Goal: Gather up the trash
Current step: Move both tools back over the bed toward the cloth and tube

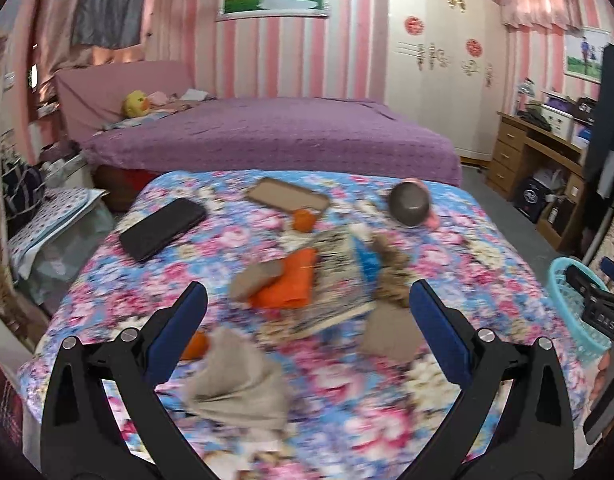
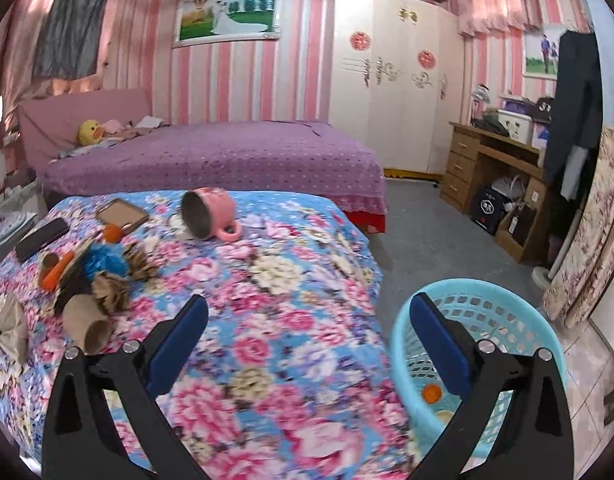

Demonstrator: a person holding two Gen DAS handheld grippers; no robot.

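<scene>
**Both jaws spread wide, scraps awaiting pickup**

Jaws of the left gripper [image 1: 307, 308] are seen spread wide with nothing between them, above a floral quilted cover [image 1: 447, 248]. Just below centre, toward 7 o'clock, a crumpled grey-brown paper wad [image 1: 235, 384] lies nearest, soft and creased. Around the centre, an orange wrapper [image 1: 291, 284] lies over a cardboard piece, and a printed leaflet [image 1: 339, 272] lies beside them. At 10 o'clock a smooth black phone [image 1: 163, 228] rests flat. This is judged a reach step: a descent onto the wad and a closing of the fingers would be called for next.

Jaws of the right gripper [image 2: 307, 320] are likewise released and empty. At 4 o'clock a pale blue perforated plastic basket [image 2: 507, 308] stands on the floor beside the bed, a small orange scrap [image 2: 431, 393] already inside. At 9 o'clock a cardboard tube [image 2: 87, 324], cylindrical and hollow, lies among shredded brown and blue scraps. Toward 11 o'clock a pink mug [image 2: 215, 210] lies tipped on its side.
</scene>
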